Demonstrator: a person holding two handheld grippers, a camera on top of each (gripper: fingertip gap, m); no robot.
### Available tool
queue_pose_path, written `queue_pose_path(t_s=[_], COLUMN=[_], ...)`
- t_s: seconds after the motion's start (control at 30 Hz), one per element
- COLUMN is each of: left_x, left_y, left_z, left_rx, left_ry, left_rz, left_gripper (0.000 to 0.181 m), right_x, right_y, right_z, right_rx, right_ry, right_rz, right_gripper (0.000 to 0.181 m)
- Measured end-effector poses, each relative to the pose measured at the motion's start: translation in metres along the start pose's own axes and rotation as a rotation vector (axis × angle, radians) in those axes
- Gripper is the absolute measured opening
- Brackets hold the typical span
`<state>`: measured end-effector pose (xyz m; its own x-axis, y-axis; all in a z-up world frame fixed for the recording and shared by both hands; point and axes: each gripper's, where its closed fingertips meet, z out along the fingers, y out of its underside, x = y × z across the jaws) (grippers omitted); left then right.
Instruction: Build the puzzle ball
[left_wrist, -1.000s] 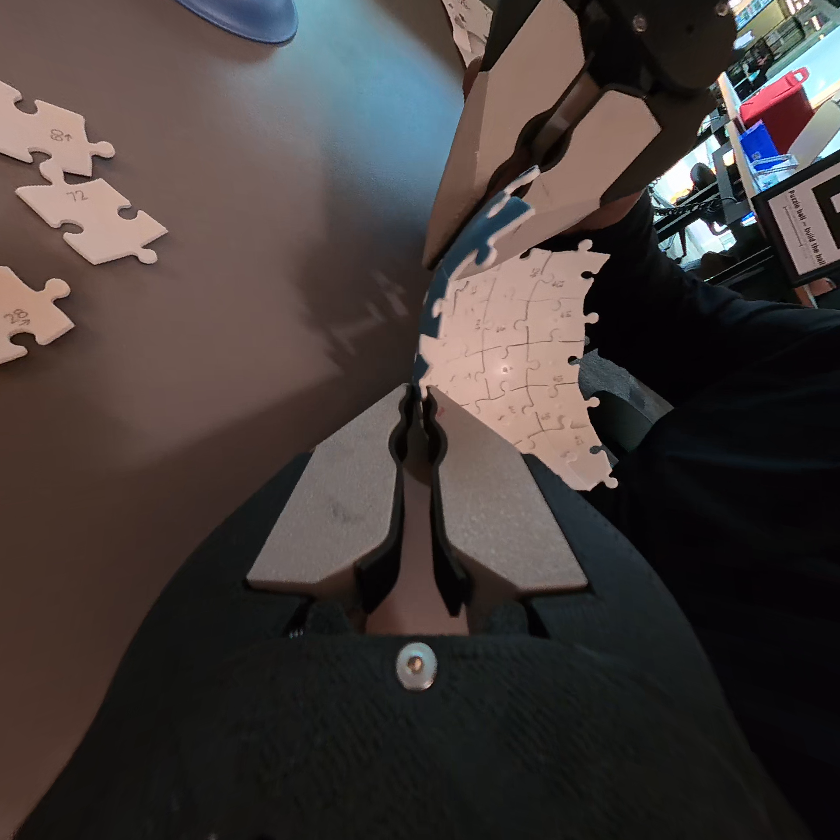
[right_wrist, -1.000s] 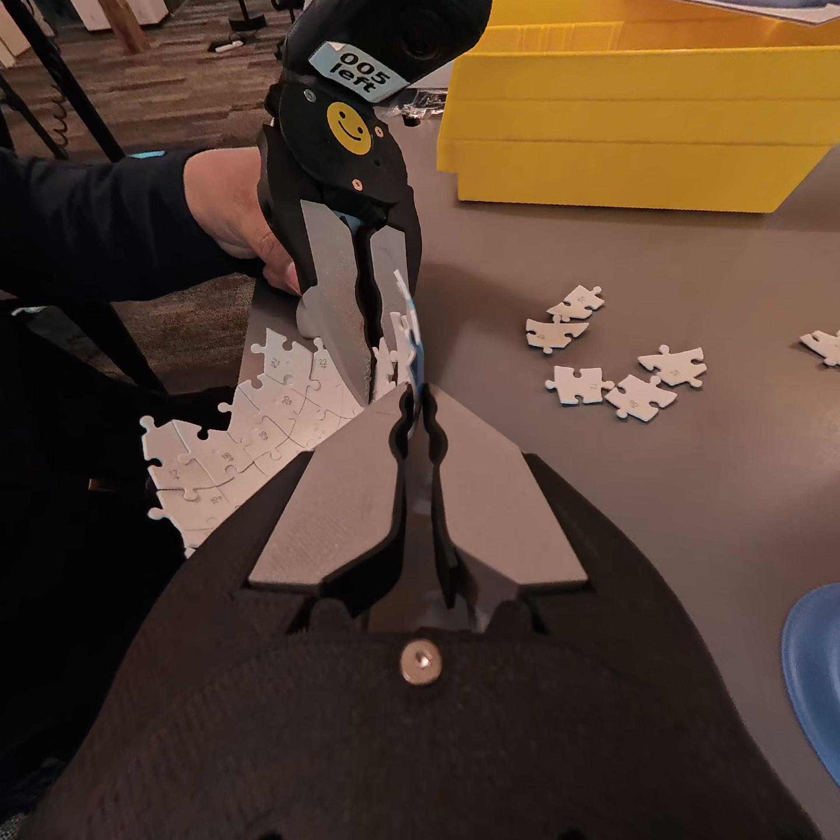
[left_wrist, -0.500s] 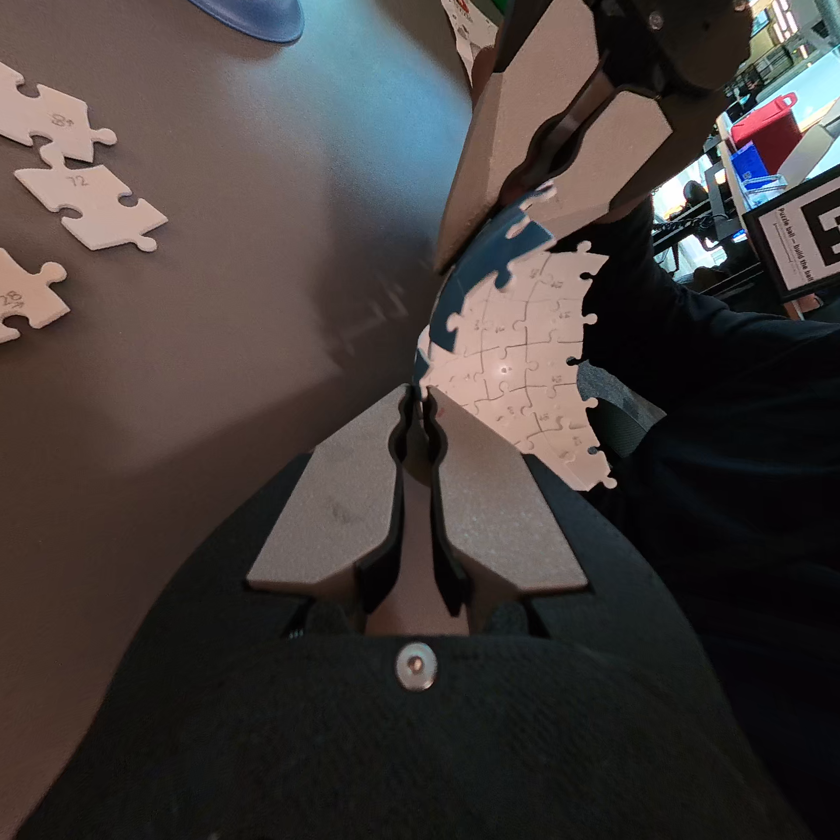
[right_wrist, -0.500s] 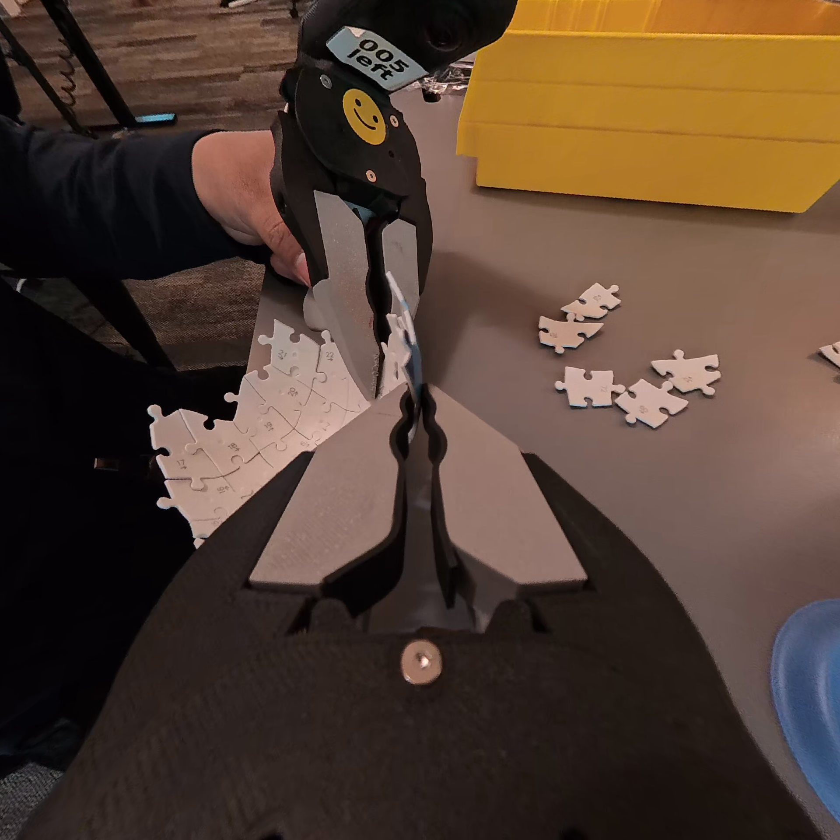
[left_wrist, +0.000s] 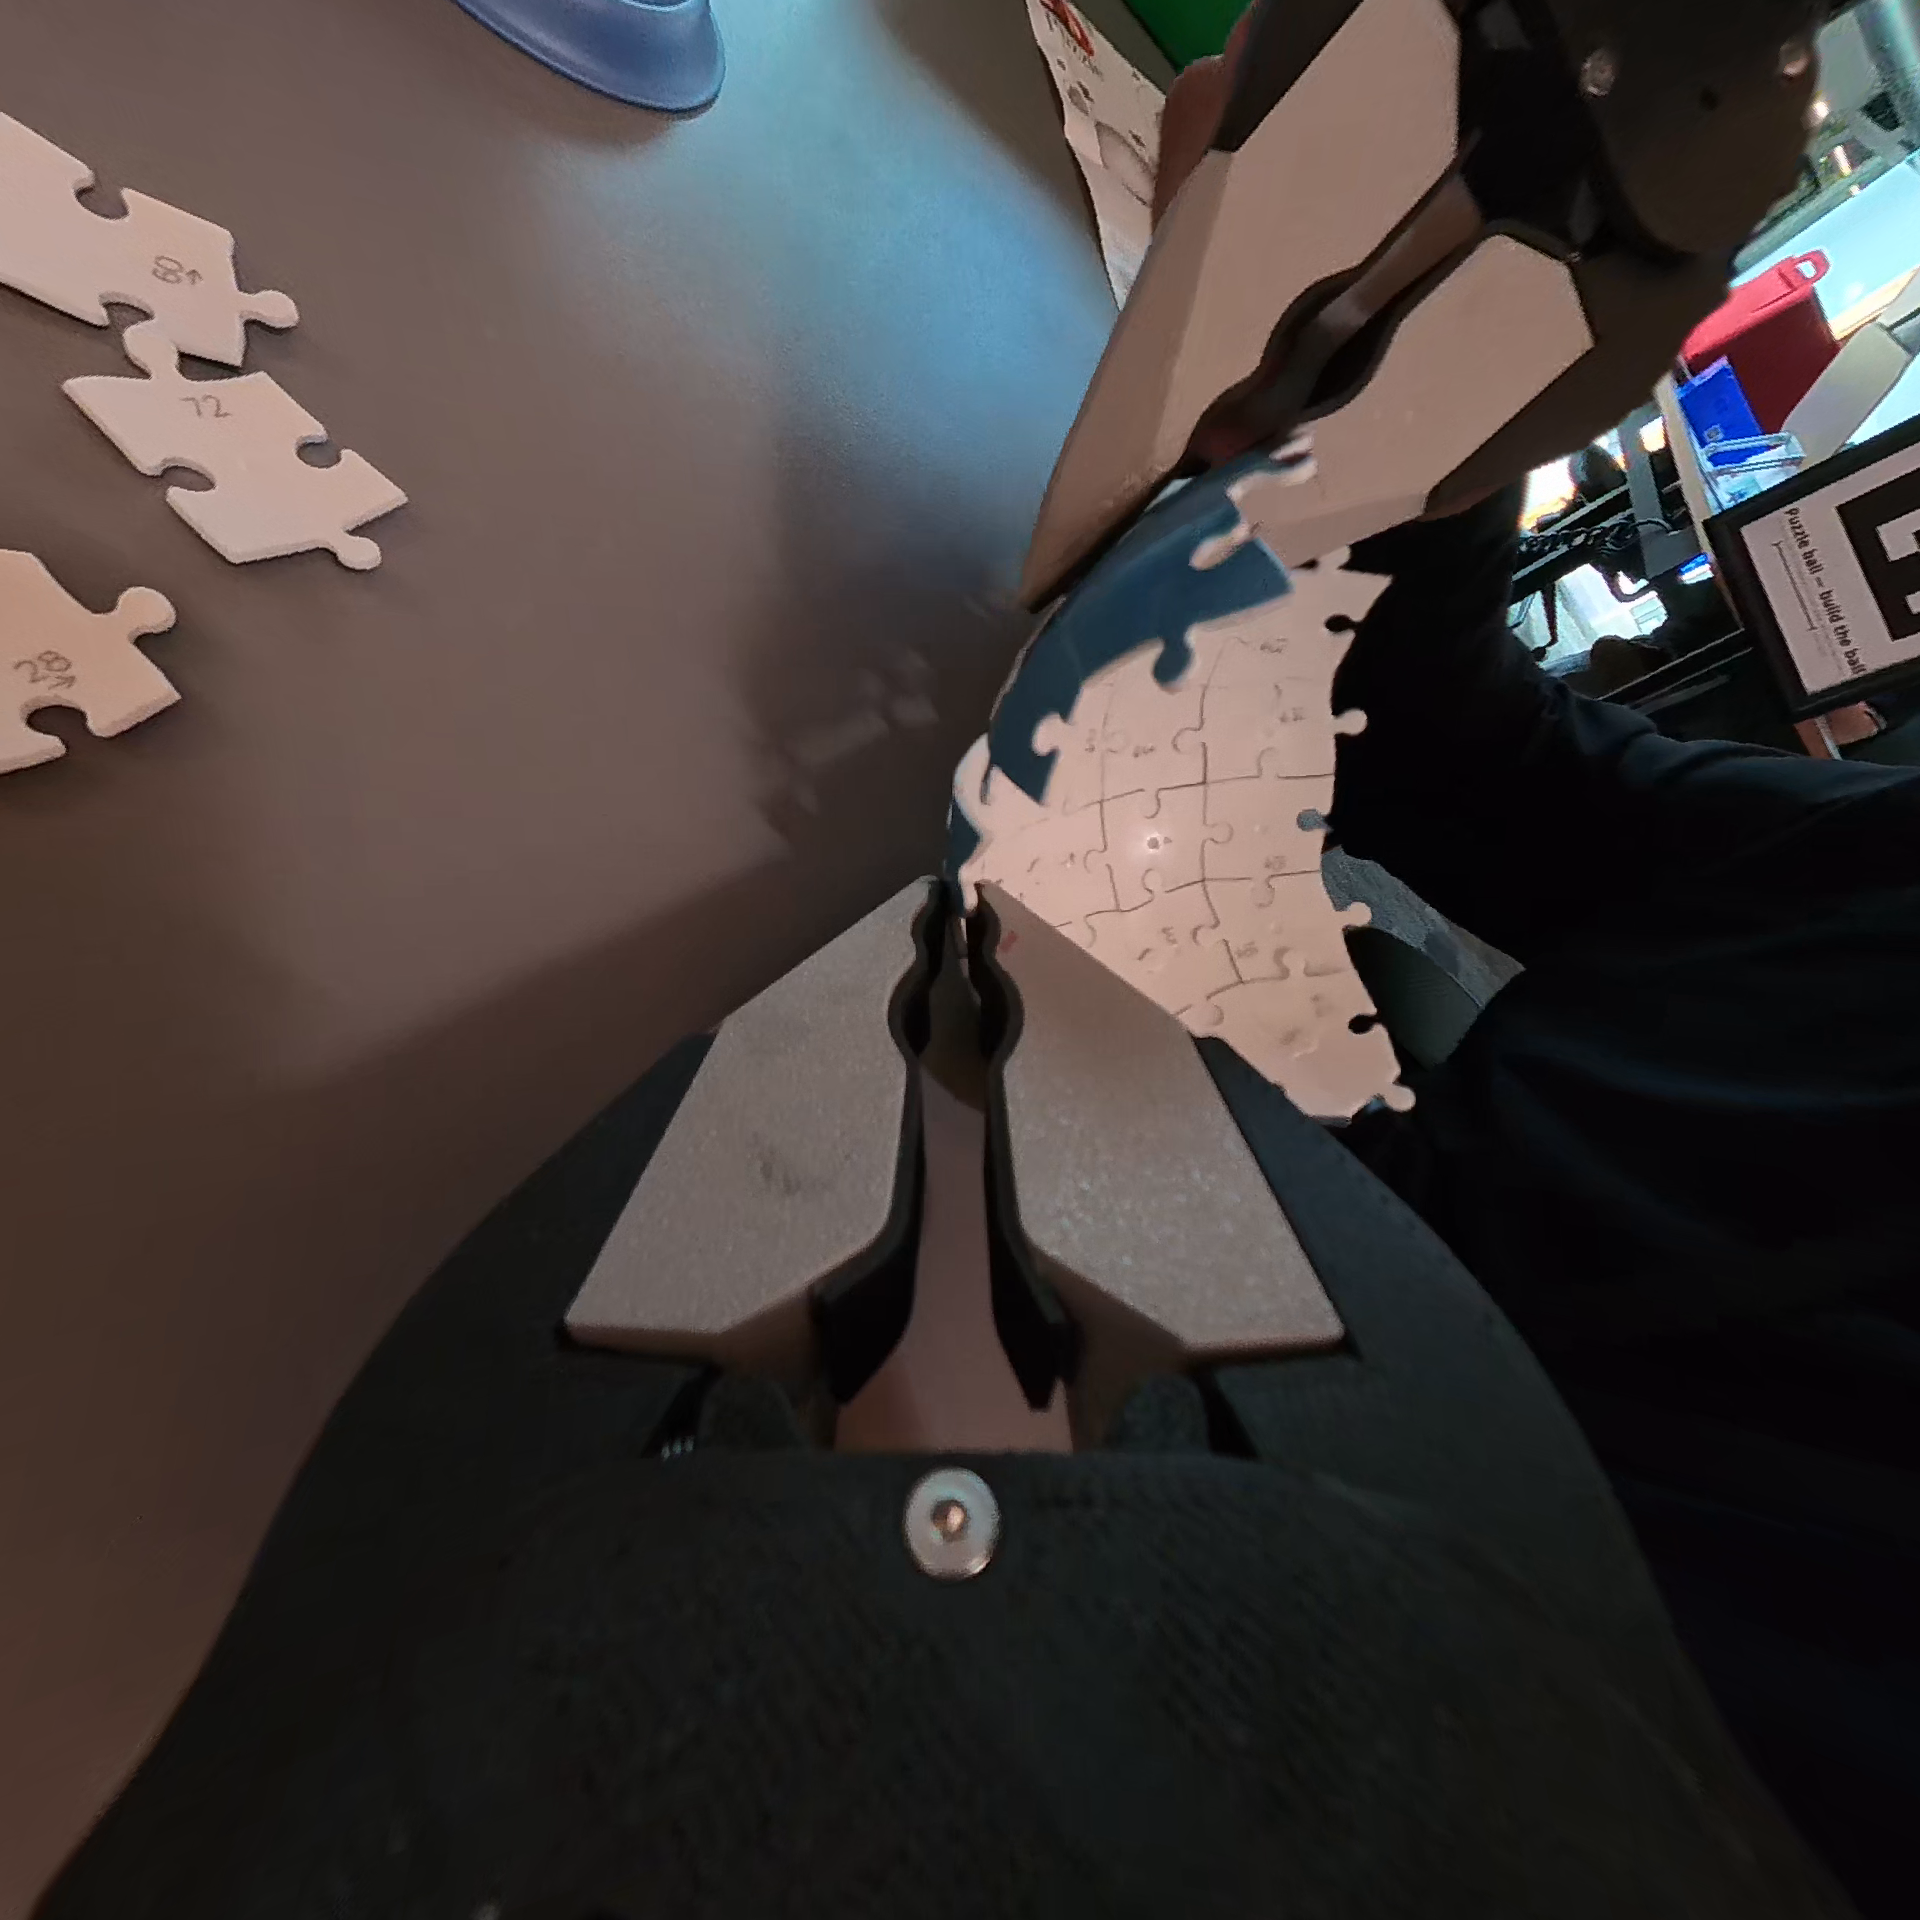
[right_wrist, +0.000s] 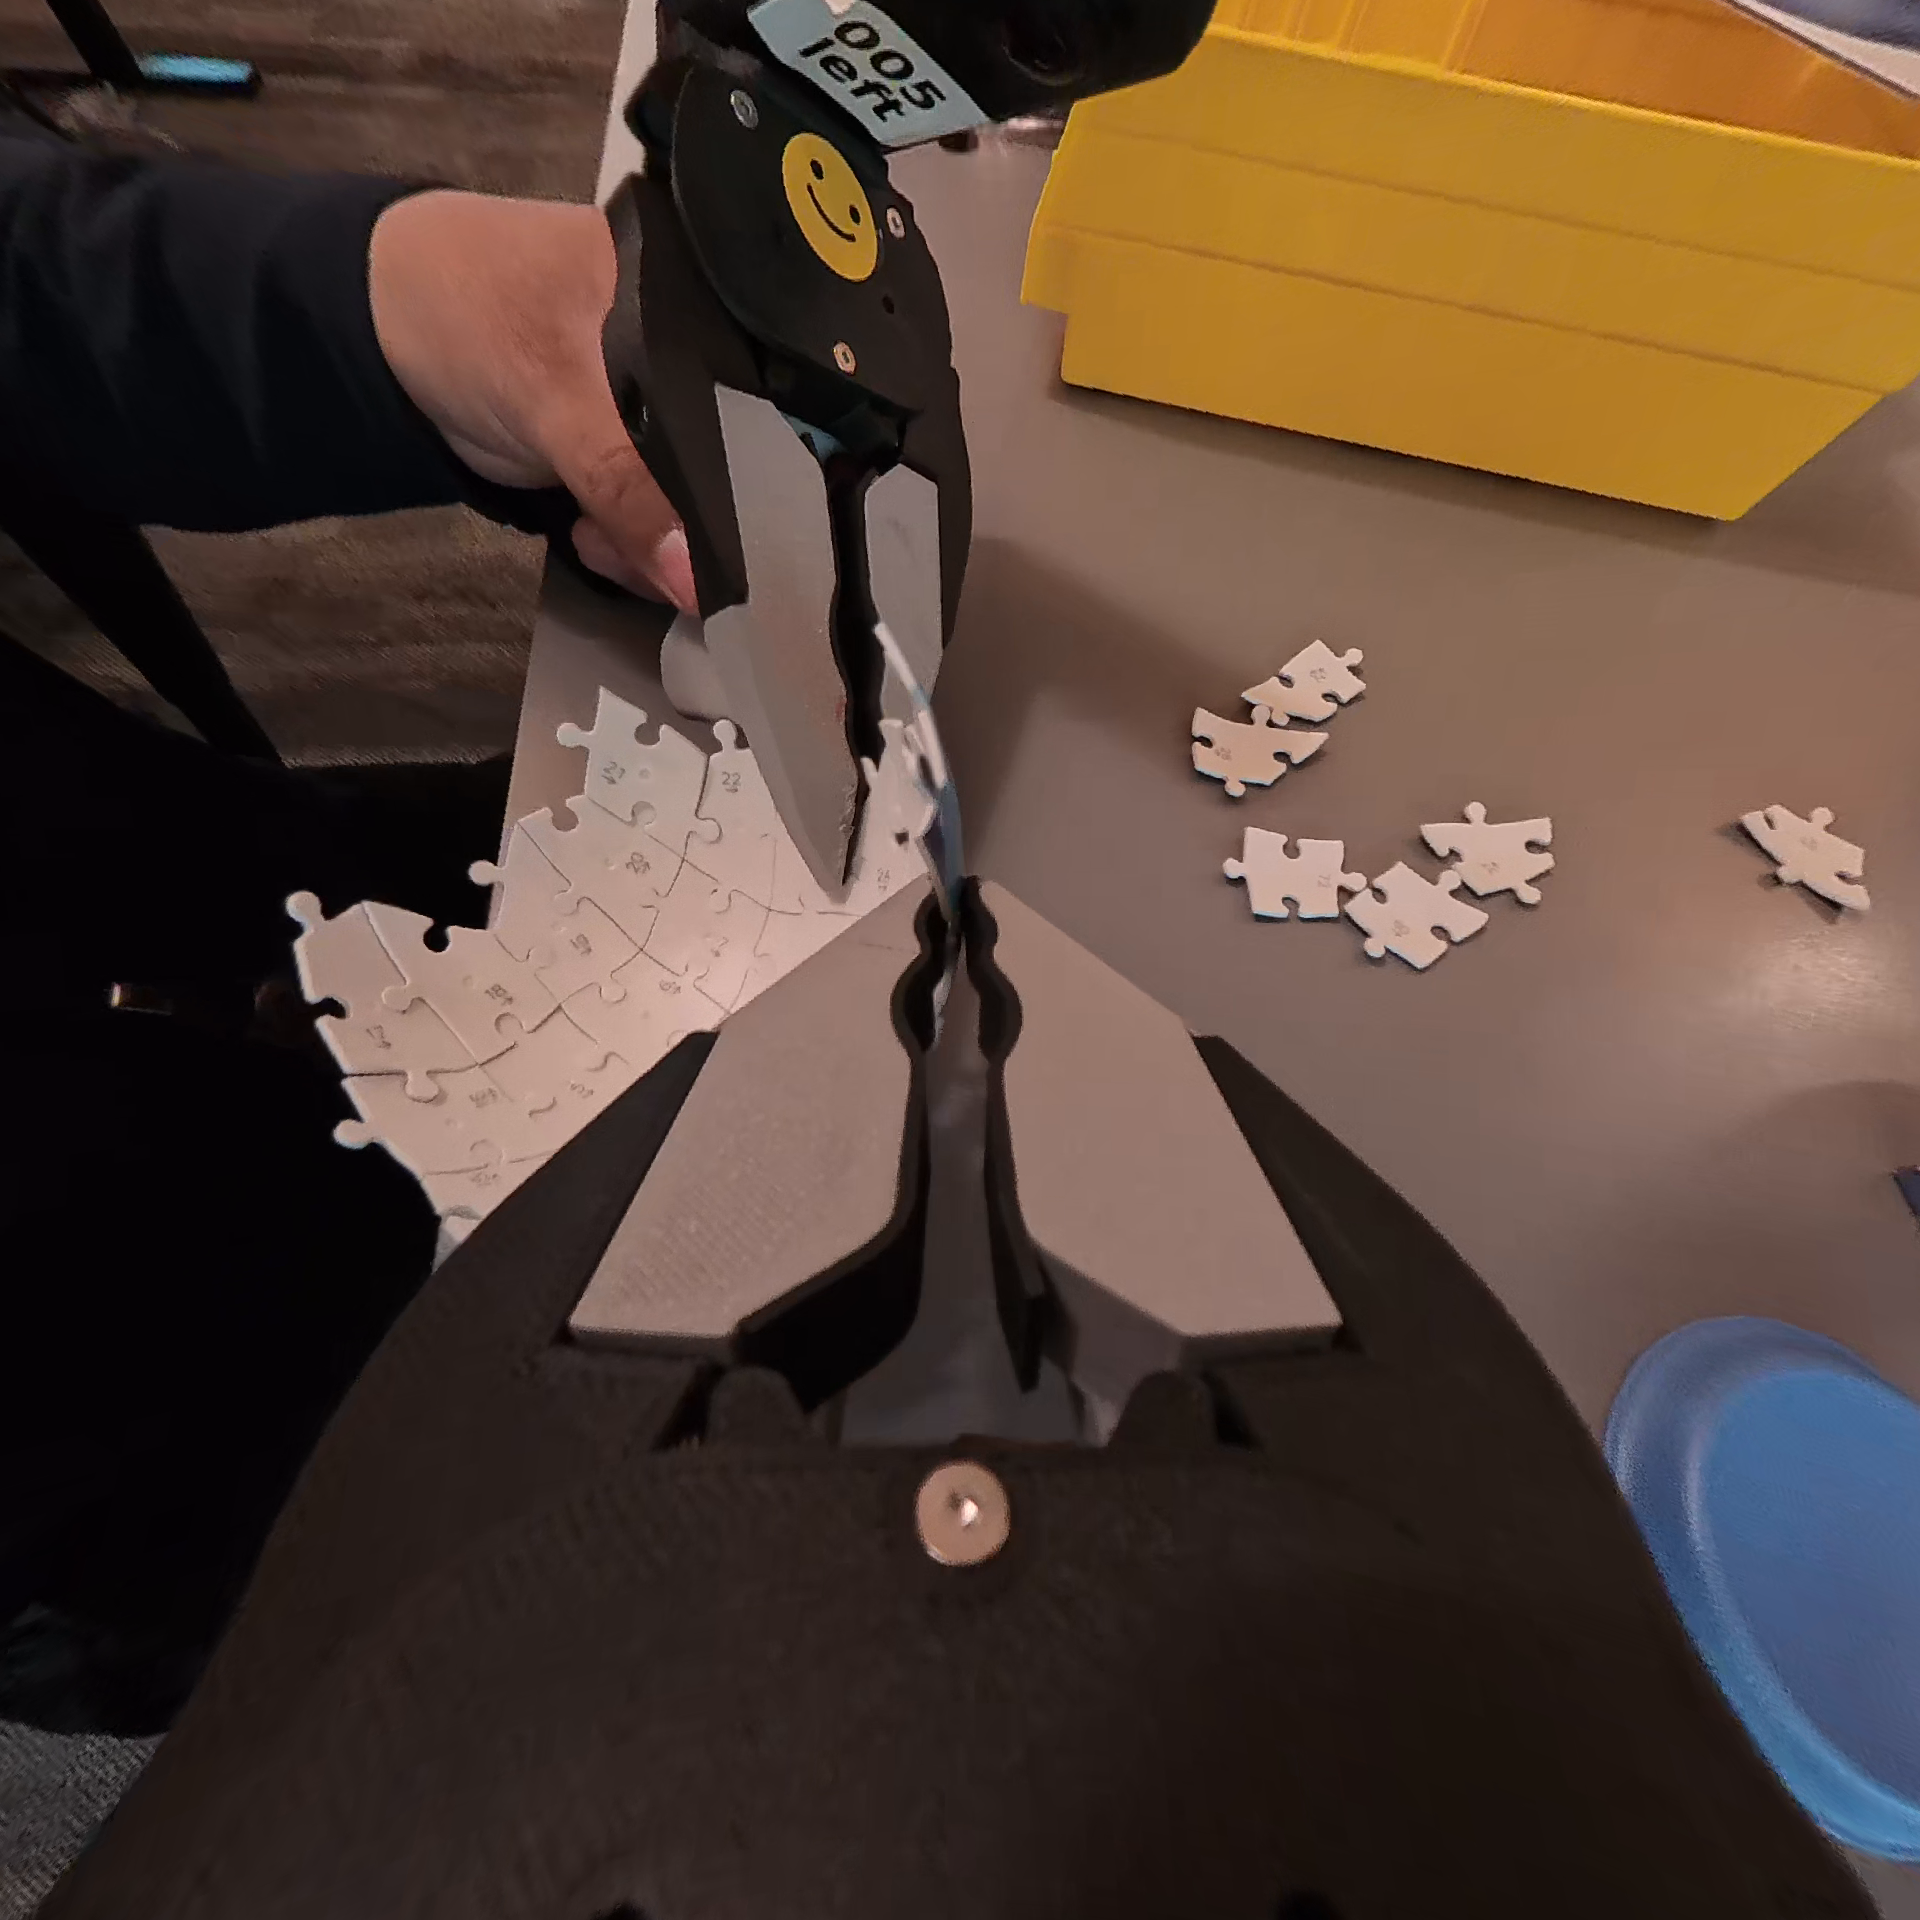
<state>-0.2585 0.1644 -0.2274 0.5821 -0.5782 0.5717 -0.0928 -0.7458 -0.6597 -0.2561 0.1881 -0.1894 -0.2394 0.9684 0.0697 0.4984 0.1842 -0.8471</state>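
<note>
While I am holding the curved shell (left_wrist: 1195, 831) of joined pieces up in the air just off the near edge of the worktop (left_wrist: 571, 727), my left gripper (left_wrist: 961, 899) is pinching one rim of it, the two fingers nearly closed on the thin edge, and my right gripper (right_wrist: 961, 899) is clamping the opposite rim in the same way, with almost no gap showing between its fingers. I am seeing mostly the white numbered backs of the pieces, with a blue printed face curling round at the top rim. Judging by its curve, this shell is only a part of the ball, perhaps well under half, so most of the building is lying ahead. Loose pieces (right_wrist: 1382, 883) are waiting face down toward the middle of the worktop, six in the right wrist view, and three (left_wrist: 229, 457) are showing near the left side in the other view. A yellow bin (right_wrist: 1455, 343) is sitting at the far edge and a blue dish (right_wrist: 1787, 1558) at the right side, perhaps a stand for the ball
</note>
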Motion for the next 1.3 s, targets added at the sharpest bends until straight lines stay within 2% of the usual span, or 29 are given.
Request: queue_pose_path(t_s=[0.67, 1.03, 1.3], left_x=[0.000, 0.001, 0.001], left_y=[-0.001, -0.001, -0.007], left_z=[-0.001, -0.003, -0.008], left_rx=[0.025, 0.042, 0.066], left_ry=[0.005, 0.004, 0.010], left_rz=[-0.019, -0.027, -0.012], left_gripper=[0.000, 0.001, 0.007], right_x=[-0.002, -0.001, -0.003], right_y=[0.003, 0.001, 0.011], right_z=[0.002, 0.002, 0.010], right_rx=[-0.088, -0.071, -0.093], right_ry=[-0.011, 0.023, 0.023], right_rz=[0.036, 0.058, 0.048], right_gripper=[0.000, 0.000, 0.000])
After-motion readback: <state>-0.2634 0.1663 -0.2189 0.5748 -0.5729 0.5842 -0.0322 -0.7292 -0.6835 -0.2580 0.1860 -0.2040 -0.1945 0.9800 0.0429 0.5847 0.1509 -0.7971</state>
